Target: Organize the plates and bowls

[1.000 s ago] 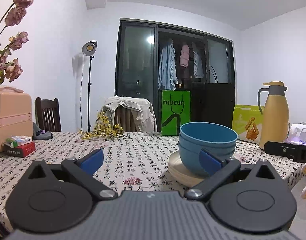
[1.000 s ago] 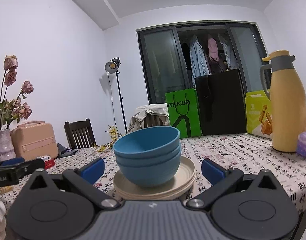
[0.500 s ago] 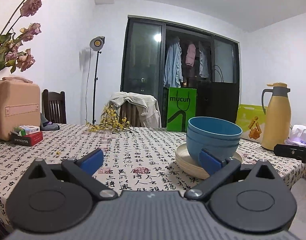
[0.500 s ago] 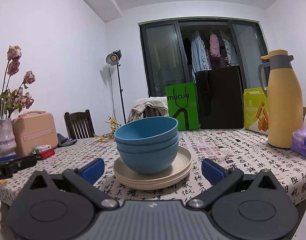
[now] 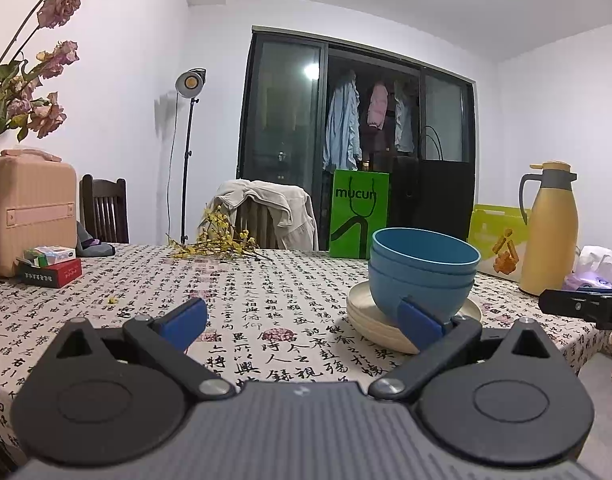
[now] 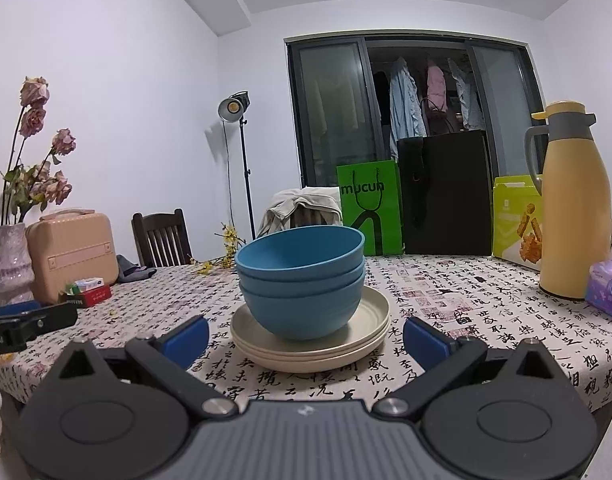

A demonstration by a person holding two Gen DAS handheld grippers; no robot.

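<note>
Covering the worktop (image 6: 486, 308), a calligraphy-print cloth carries blue bowls (image 6: 302, 280) on cream plates (image 6: 310, 344); left tongs (image 5: 302, 320) and right tongs (image 6: 306, 338) gape apart.

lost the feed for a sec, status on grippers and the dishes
Left gripper open, empty. Right gripper open, empty, facing the stack. Blue bowls nested on cream plates, untouched. Nothing between right gripper and stack.

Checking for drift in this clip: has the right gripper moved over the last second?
Yes. The right gripper has backed away and risen: the stacked blue bowls on cream plates now sit farther off against the patterned tablecloth.
</note>
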